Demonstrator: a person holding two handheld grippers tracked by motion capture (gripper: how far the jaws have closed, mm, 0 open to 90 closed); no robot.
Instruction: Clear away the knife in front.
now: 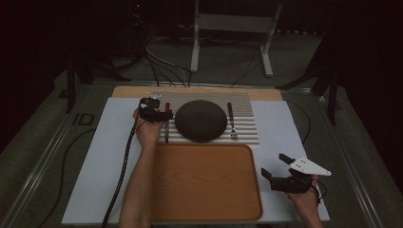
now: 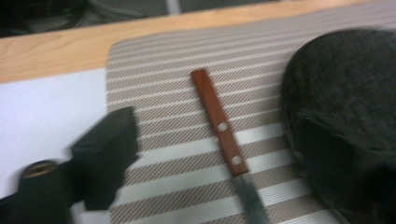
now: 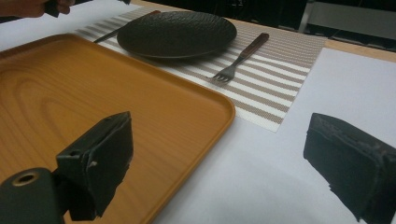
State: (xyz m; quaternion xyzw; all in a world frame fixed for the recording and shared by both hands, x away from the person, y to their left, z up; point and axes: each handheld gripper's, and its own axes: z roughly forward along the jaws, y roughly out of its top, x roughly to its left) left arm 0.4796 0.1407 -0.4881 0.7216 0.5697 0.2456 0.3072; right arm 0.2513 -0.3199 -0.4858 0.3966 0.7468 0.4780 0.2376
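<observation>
My left gripper [image 1: 164, 115] hangs over the knife [image 2: 219, 123], jaws apart either side of it (nothing clamped); the knife lies on the striped mat [image 2: 159, 93], left of the plate [image 2: 345, 107]. My right gripper [image 1: 275, 167] gapes empty.

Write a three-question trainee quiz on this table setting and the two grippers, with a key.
1. True or false: the fork lies on the wooden tray.
2. Which item lies between the jaws of the left gripper? A) fork B) knife C) dark plate
3. Fill in: the plate rests on the striped ____.

Key
1. False: the fork lies on the placemat, right of the plate.
2. B: the knife, with its wooden handle, lies between the open jaws, not yet gripped.
3. Placemat.

The right gripper hovers open beside the tray, over the white sheet.
</observation>
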